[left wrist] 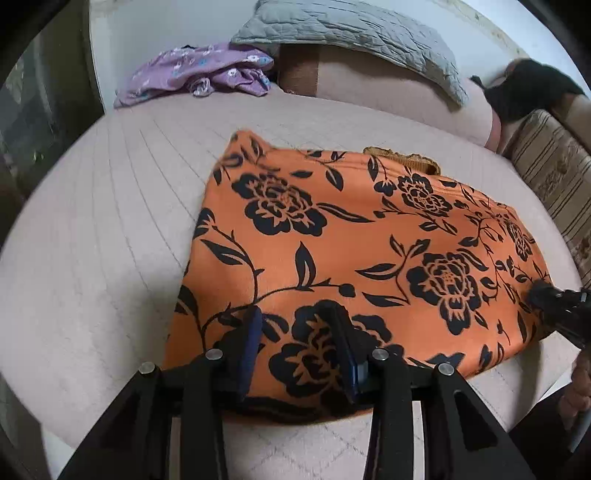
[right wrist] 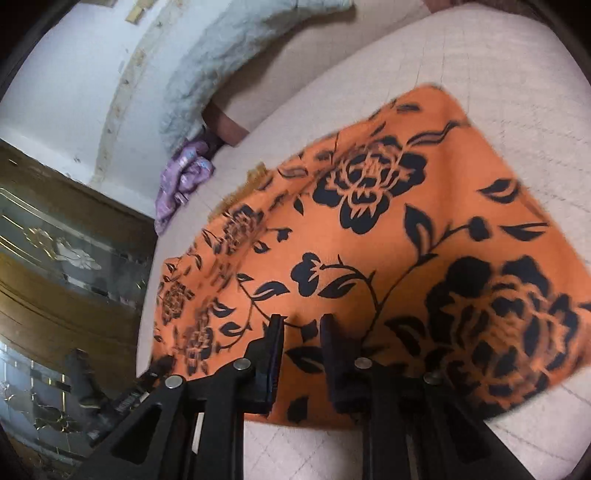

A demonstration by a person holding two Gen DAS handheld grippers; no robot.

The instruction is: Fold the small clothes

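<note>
Left tool (left wrist: pixel 293 314) gapes partly over orange floral garment (left wrist: pixel 369 251); right tool (right wrist: pixel 301 325) narrower, gripping nothing.

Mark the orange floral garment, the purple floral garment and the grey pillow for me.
orange floral garment (left wrist: pixel 343 240): left wrist view, middle of its flat top layer.
purple floral garment (left wrist: pixel 192 74): left wrist view, centre of the crumpled heap.
grey pillow (left wrist: pixel 351 33): left wrist view, middle of its quilted face.

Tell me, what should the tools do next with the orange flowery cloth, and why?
Probably close the left tool on the near edge of the orange floral garment. Its fingers stand apart over that edge, gripping nothing, and the garment lies flat on the bed, ready for another fold.
</note>
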